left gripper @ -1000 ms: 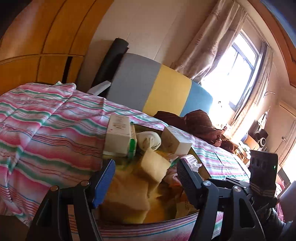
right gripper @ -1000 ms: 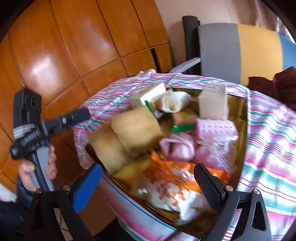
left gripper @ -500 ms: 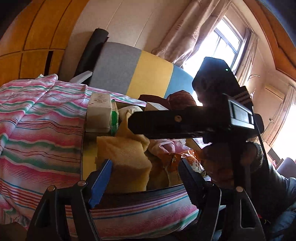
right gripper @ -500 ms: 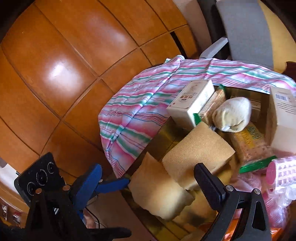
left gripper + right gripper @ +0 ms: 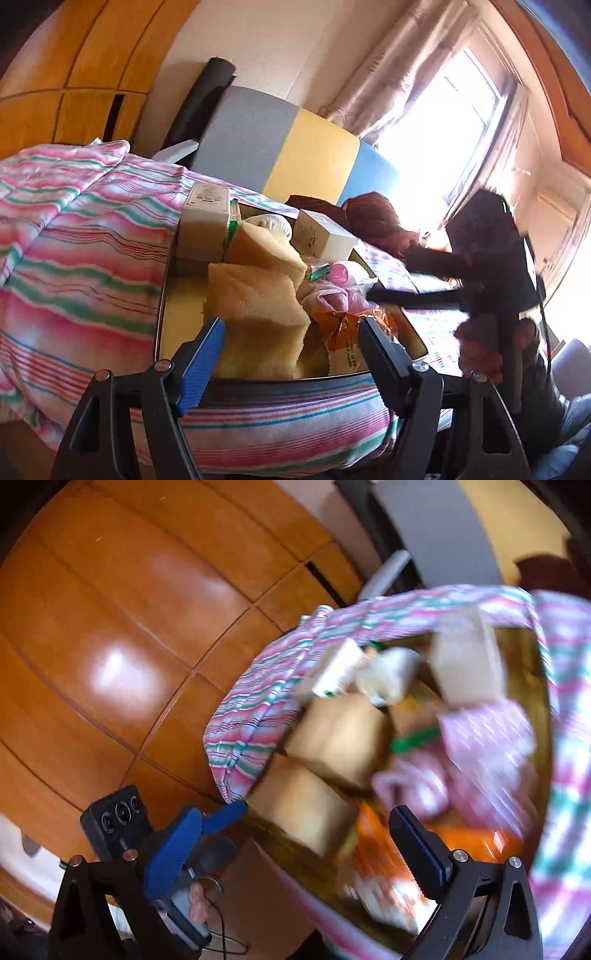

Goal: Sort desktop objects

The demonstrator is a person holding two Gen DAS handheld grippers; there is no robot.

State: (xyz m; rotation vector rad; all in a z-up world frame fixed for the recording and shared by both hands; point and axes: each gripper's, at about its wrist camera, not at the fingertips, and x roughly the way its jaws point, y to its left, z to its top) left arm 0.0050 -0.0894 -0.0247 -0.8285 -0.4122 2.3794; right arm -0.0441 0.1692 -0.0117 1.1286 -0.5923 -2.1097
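Two views show one crowded tray, and neither settles how far the sorting has gone.

From the left wrist, the left gripper (image 5: 291, 354) hangs at the near edge of the tray (image 5: 164, 295), its fingers wide apart and holding nothing. Just beyond them lies a yellow sponge (image 5: 258, 306), with a second sponge (image 5: 266, 251) leaning behind it. At the far left stands a white box (image 5: 203, 225), a smaller white box (image 5: 325, 236) sits far right, and a pale rolled cloth (image 5: 271, 223) lies between the two. To the right lie a pink bundle (image 5: 332, 295) and an orange packet (image 5: 343, 332). The tray rests on a striped blanket (image 5: 74, 251). The right gripper (image 5: 413, 273) reaches in from the right over the blanket; whether its fingers are apart cannot be told here.

From the right wrist, blurred by motion, the right gripper (image 5: 306, 830) has its fingers spread with nothing between them, above the tray's near corner and the sponges (image 5: 303, 805). The left gripper (image 5: 221, 818) shows at lower left, beside the tray's edge.

Everything is heaped together in the tray with no visible grouping. That fits either items gathered in as the sorted result, or a pile waiting to be picked apart; the pictures do not say which.
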